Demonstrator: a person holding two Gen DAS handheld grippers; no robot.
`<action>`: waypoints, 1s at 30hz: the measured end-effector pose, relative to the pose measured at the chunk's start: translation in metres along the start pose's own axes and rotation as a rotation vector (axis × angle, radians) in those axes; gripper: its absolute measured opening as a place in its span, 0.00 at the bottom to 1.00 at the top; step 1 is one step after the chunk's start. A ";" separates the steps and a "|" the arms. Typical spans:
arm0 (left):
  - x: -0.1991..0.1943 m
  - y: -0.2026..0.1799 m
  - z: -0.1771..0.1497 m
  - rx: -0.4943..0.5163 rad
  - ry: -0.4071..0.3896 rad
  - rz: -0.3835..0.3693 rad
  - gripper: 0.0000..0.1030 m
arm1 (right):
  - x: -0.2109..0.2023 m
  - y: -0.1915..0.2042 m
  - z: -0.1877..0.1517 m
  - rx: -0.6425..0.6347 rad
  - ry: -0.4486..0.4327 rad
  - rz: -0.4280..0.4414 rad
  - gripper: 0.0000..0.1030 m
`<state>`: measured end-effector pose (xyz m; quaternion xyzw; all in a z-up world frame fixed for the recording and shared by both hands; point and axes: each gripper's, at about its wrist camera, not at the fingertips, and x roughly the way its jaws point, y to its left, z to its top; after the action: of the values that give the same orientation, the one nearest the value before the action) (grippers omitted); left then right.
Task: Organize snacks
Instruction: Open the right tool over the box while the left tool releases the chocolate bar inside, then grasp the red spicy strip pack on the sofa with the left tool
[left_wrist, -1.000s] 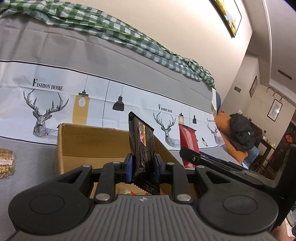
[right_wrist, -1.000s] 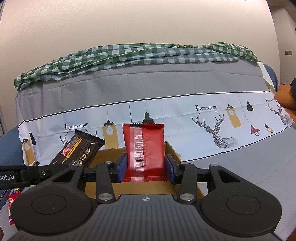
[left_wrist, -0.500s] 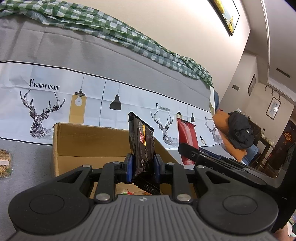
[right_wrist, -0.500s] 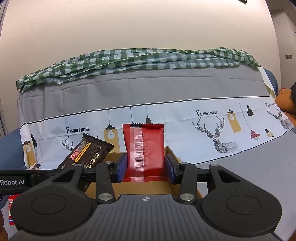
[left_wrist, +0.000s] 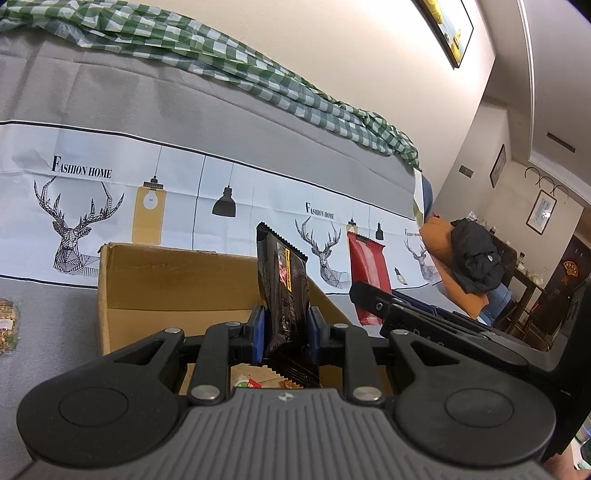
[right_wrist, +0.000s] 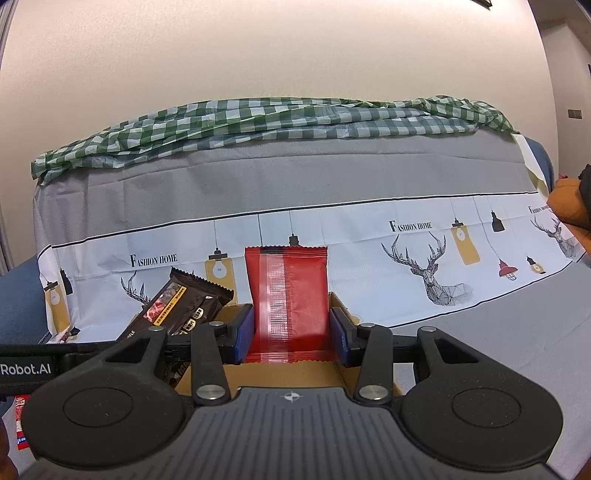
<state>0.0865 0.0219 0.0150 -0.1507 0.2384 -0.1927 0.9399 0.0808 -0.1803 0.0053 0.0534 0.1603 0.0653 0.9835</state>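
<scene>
Left tongs (left_wrist: 284, 332) clamped on a dark brown snack packet (left_wrist: 286, 291), blue pads pressing both sides, packet standing upright above the open cardboard box (left_wrist: 173, 280). Right tongs (right_wrist: 291, 334) clamped on a red snack packet (right_wrist: 288, 295), also upright, pads squeezing its two edges, lower seam hanging just over the box's near wall (right_wrist: 291, 374). Seen from the right wrist: brown packet (right_wrist: 181, 308) tilted to the left of the red one, just beside it, held in the other tongs whose black arm crosses the lower left. Seen from the left wrist: red packet (left_wrist: 367, 273) to the right, beyond the box's right edge, gripped in the right tongs (left_wrist: 369, 295). Inside the box, under the brown packet, a few wrappers (left_wrist: 258, 380), partly hidden. Box resting on a grey cloth (left_wrist: 55, 295) printed with deer, lamps and "Fashion Home", with a green checked cloth (right_wrist: 258, 122) bunched along the top. Far left on the grey cloth, a small bag of pale crumbly snack (left_wrist: 7, 325), well apart from the box. Red wrapper (right_wrist: 22, 421) at the lower left edge of the right wrist view.
</scene>
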 end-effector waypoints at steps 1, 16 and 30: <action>0.000 0.000 0.000 -0.001 -0.001 0.000 0.25 | 0.000 0.000 0.000 0.002 0.002 0.000 0.43; 0.000 0.003 0.001 -0.031 0.009 -0.012 0.29 | 0.003 -0.002 0.001 0.010 0.019 0.001 0.44; -0.026 0.035 0.007 -0.104 -0.027 0.108 0.35 | 0.014 0.000 -0.001 0.066 0.084 -0.034 0.69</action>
<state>0.0785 0.0651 0.0180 -0.1886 0.2432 -0.1272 0.9429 0.0939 -0.1778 -0.0003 0.0805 0.2044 0.0455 0.9745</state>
